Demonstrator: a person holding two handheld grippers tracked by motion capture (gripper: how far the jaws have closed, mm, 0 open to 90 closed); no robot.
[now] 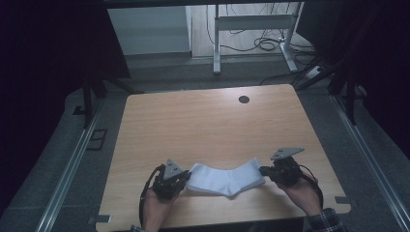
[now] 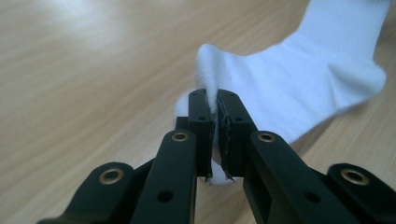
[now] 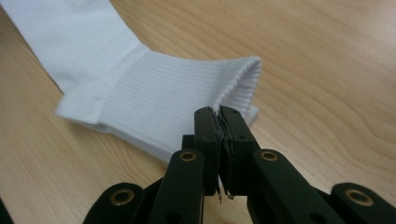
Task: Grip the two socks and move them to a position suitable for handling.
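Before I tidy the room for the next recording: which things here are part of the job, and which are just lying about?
In use:
- sock, pinched at both ends
- left gripper, on the toe end
- right gripper, on the ribbed cuff
- table, under the sock

Lying about:
- cables on the floor
- desk frame behind the table

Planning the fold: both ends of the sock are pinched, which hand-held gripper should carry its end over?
Right, probably. The right hand-held gripper pinches the ribbed cuff of the sock, a flat edge. The left hand-held gripper holds bunched toe fabric.
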